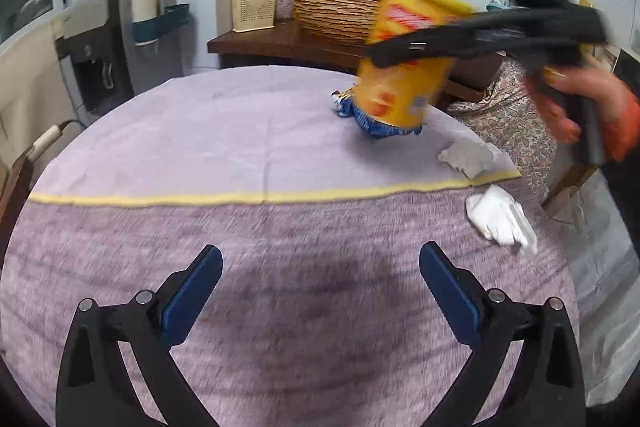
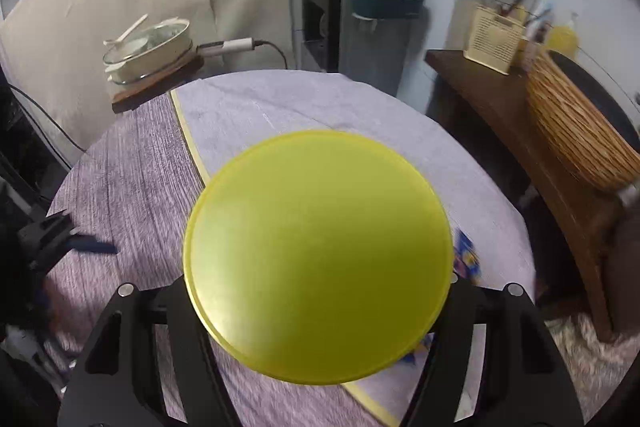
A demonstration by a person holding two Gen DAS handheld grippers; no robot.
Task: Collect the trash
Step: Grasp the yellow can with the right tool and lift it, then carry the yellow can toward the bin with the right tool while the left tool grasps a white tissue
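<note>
While the right gripper clamps a yellow can across its middle, the can hangs clear above the table, tilted, its lid end uppermost; from the right wrist view the yellow lid fills the space between the two black fingers, which press against its sides; a hand in an orange sleeve holds the gripper's handle at the right edge. Just under the can, a blue wrapper lies on the lilac cloth; whether the two touch cannot be told. Two crumpled white tissues rest near the table's right edge, one beyond the yellow stripe, the other on the near side of it, slightly apart. The left gripper hovers over the near part of the cloth, its blue-padded fingers spread wide with nothing between them. A woven basket stands on the wooden sideboard behind the table.
</note>
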